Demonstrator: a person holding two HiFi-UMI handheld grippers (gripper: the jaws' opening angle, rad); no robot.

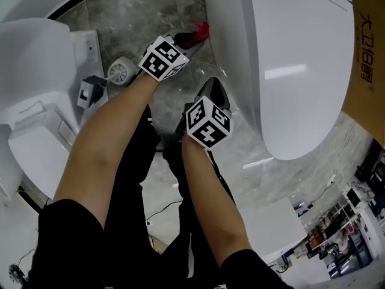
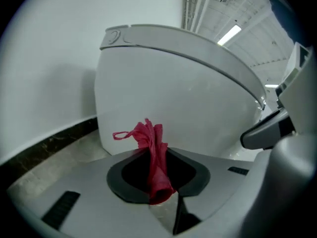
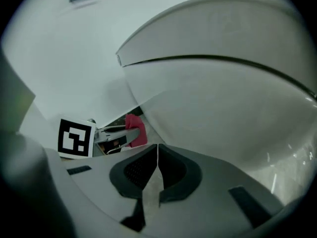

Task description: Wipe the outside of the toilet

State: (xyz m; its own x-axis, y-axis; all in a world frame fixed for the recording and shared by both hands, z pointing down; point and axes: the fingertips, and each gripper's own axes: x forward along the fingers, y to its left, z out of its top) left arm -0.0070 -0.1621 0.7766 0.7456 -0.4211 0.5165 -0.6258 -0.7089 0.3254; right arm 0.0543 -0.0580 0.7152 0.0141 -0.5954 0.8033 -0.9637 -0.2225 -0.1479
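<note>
A white toilet (image 1: 289,65) fills the upper right of the head view, its lid down. My left gripper (image 1: 194,38) is shut on a red cloth (image 1: 200,30), held low beside the toilet's side wall near the floor. In the left gripper view the red cloth (image 2: 153,157) sticks up from between the closed jaws, a short way from the toilet's bowl wall (image 2: 173,98). My right gripper (image 1: 215,92) hangs nearer me, also beside the bowl, shut with nothing in it. The right gripper view shows the bowl (image 3: 223,108) close ahead and the left gripper's marker cube (image 3: 76,138) with the cloth (image 3: 136,129).
A second white fixture (image 1: 36,95) stands at the left, with a small round white part (image 1: 120,71) and a dark bracket (image 1: 91,89) on the grey marble floor (image 1: 144,17). A brown cardboard box (image 1: 368,53) stands at the right edge. The person's legs fill the lower middle.
</note>
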